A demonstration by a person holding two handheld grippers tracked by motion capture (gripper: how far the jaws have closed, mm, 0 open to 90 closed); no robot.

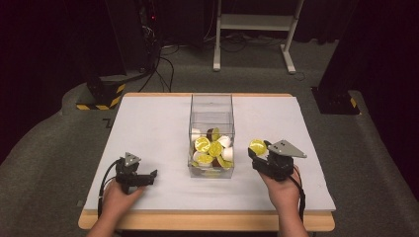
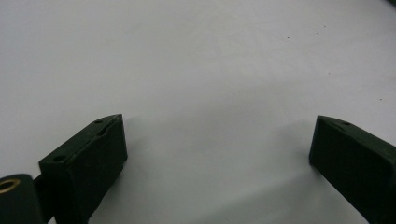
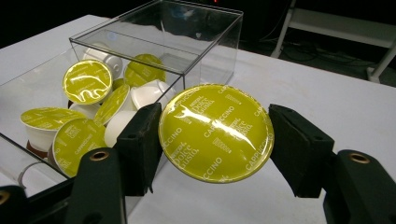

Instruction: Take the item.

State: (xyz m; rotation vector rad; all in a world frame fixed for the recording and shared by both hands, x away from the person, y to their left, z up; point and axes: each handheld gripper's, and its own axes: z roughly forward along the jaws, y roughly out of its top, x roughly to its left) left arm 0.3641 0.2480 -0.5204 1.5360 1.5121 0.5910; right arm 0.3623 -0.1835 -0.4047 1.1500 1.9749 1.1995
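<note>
A white table (image 1: 148,128) carries a clear plastic box (image 1: 211,106) standing near its middle, open at the top and holding a heap of coffee capsules (image 1: 211,149) in its near half, most showing yellow-green foil lids and a few showing white cups. In the right gripper view the same box (image 3: 212,28) sits to the left of the jaws, with the capsule heap (image 3: 88,112) seen through its wall. The right gripper (image 1: 260,152), held in the person's right hand (image 1: 282,190) just right of the box, is clamped on 1 capsule (image 1: 257,146); its 2 black jaws press on opposite edges of the round lid, and the capsule (image 3: 216,132) faces the camera with "Cappuccino" printed on the foil, raised above the table beside the box. The left gripper (image 1: 148,176) rests low at the table's near left, well apart from the box, its 2 jaws spread wide with nothing but bare tabletop (image 2: 210,70) between them.
</note>
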